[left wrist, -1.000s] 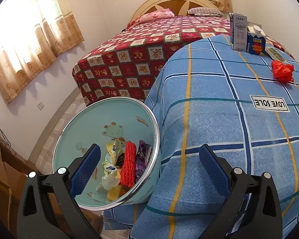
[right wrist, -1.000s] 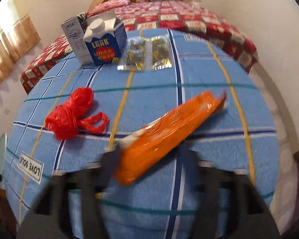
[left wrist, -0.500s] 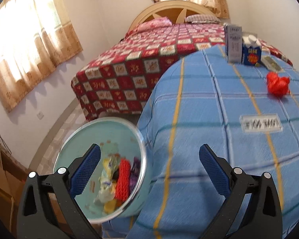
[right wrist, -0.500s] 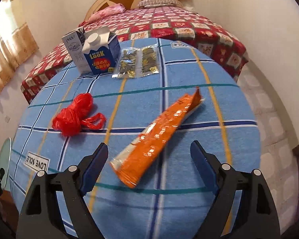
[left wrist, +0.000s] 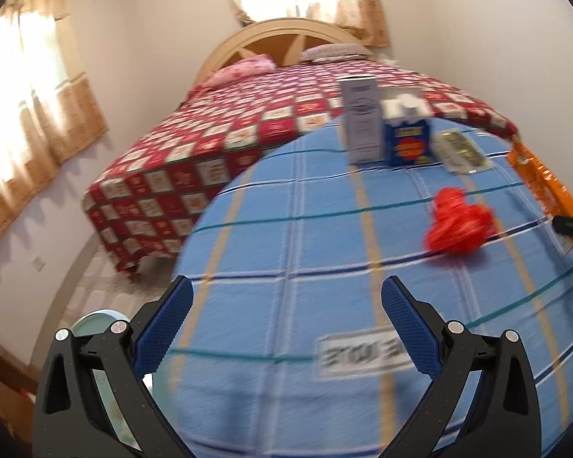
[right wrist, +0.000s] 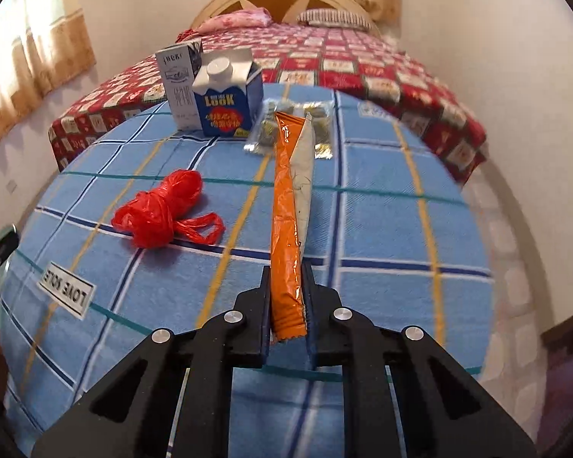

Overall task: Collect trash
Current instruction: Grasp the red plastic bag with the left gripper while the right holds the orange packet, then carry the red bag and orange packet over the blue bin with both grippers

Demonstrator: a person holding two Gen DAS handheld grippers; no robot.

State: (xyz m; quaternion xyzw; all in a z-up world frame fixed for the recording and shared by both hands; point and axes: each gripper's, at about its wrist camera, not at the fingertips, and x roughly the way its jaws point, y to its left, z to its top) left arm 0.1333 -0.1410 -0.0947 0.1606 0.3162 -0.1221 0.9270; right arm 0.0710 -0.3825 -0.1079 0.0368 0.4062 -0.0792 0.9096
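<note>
A long orange wrapper [right wrist: 284, 198] sticks out forward from my right gripper [right wrist: 285, 267]. Its jaws are closing, and the pads press on the wrapper's near end above the blue checked tablecloth [right wrist: 382, 229]. A knotted red plastic bag [right wrist: 160, 210] lies to its left. Behind it stand a blue carton [right wrist: 225, 99] and a grey carton [right wrist: 179, 80], with a clear packet [right wrist: 321, 129] beside them. My left gripper [left wrist: 286, 294] hangs open over the table's near edge with nothing between its fingers. The red bag [left wrist: 458, 225] lies ahead to its right.
A teal bin's rim [left wrist: 99, 318] shows low on the left, behind the left gripper's finger. A bed with a red patterned cover [left wrist: 229, 145] stands beyond the table. Curtained windows line the left wall, and tiled floor runs between the bed and the table.
The left gripper swung right, from over the bin to over the tablecloth. The right jaws opened wide, then closed on the orange wrapper, which now points straight ahead, lifted off the cloth.
</note>
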